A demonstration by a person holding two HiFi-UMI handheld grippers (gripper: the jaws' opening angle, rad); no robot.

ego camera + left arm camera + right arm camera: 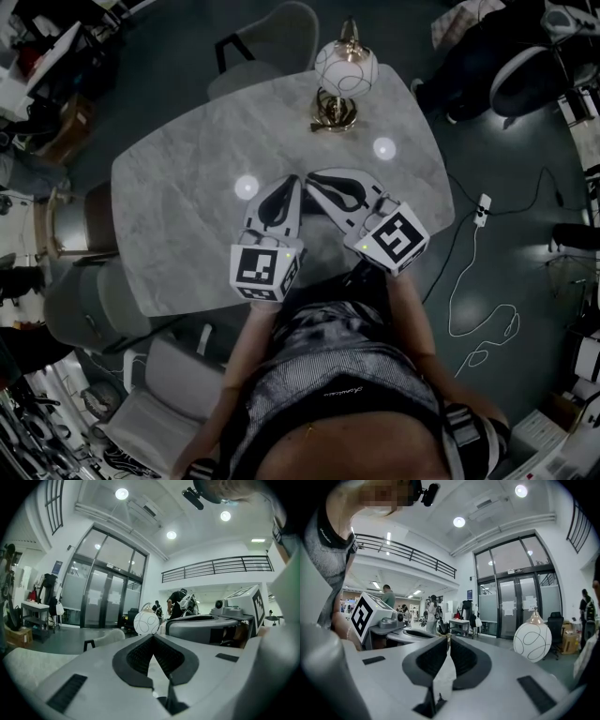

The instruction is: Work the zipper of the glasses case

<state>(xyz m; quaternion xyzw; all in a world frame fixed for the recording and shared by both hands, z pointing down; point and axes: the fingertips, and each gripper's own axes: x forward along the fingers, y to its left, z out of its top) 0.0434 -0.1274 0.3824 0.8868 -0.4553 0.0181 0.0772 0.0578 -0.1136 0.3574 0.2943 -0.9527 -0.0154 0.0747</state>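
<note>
Glasses case unseen — left claw (296, 181), right claw (310, 177) closed, empty.

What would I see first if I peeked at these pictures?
Two grey-and-white grippers with square-marker cubes, the left gripper and right gripper, are close at the tips above the pale grey marble table, both shut and empty. A round white glass lamp stands on its gold base at the table's far edge.

No legible text. Small white print on the person's grey patterned top (337, 375) and white paper sheets (508, 605) on the tall glass doors (510, 573) are too small to read.
</note>
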